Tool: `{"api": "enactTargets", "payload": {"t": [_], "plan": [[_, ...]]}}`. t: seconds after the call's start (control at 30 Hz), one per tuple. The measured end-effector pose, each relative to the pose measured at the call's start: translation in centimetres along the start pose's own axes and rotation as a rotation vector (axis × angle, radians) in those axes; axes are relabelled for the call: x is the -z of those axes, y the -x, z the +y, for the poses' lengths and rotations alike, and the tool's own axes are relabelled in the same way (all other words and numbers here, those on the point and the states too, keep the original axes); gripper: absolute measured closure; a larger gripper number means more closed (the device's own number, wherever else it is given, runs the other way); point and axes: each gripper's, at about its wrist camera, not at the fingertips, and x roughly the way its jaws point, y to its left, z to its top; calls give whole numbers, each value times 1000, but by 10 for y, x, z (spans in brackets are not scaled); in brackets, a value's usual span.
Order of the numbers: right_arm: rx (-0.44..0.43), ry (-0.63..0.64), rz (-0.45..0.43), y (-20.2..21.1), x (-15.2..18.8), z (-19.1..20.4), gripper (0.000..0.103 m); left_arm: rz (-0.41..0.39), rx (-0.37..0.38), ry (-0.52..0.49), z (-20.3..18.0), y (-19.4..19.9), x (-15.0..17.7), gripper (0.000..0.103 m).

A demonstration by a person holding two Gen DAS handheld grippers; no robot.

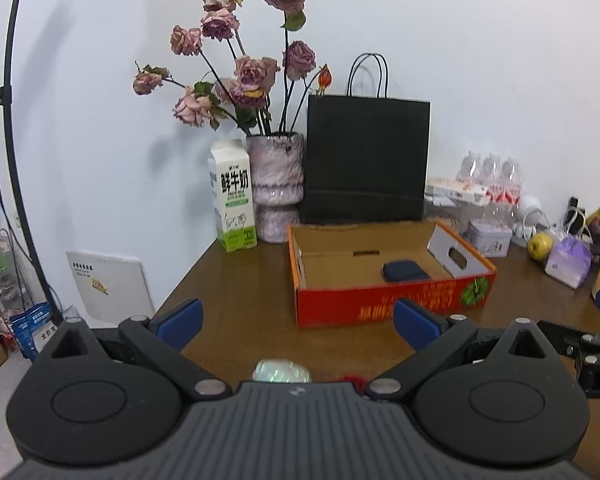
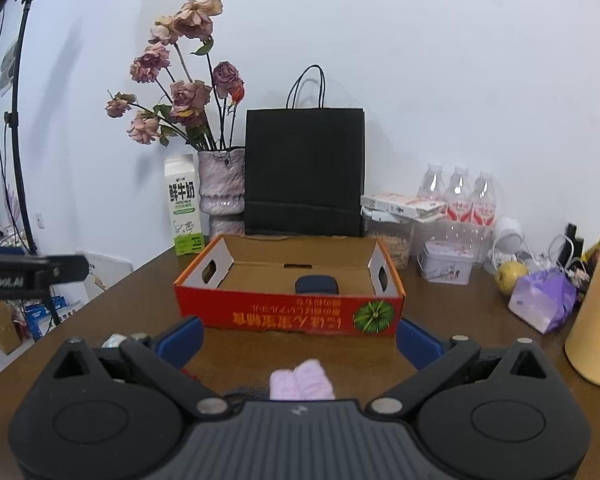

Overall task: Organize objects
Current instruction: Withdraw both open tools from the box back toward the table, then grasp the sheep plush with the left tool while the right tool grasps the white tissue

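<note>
Table of dark brown wood [image 2: 100, 320] bears the open red-and-orange cardboard box [image 2: 292, 316]; inside it lies a dark navy oval pouch [image 2: 316, 284]. My left gripper [image 1: 298, 320] and right gripper [image 2: 298, 342] gape, released, empty

Both cameras sit low over the table [image 1: 240, 300], each looking forward past its own gripper toward the white back wall. The left wrist view stands further left and sees the red cardboard box [image 1: 392, 276] at an angle; the right wrist view faces it squarely. Both share the box, black paper bag [image 2: 304, 172], vase [image 2: 222, 188] and milk carton [image 1: 233, 200].
</note>
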Motion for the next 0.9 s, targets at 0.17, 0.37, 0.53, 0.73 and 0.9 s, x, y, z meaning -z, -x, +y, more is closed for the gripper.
{"api": "enactTargets", "payload": {"t": [0.17, 0.37, 0.53, 0.73, 0.9], "plan": [[-3, 41, 36, 14, 22, 9, 0, 29, 12, -31, 0, 16, 21, 0], [14, 116, 55, 31, 53, 24, 0, 50, 48, -88, -2, 33, 52, 0], [-13, 116, 75, 42, 78, 26, 0, 89, 101, -114, -1, 41, 84, 0], [1, 91, 96, 53, 107, 23, 0, 146, 153, -103, 3, 41, 116, 0], [19, 75, 102, 59, 126, 22, 0, 199, 184, -107, -2, 29, 136, 0]]}}
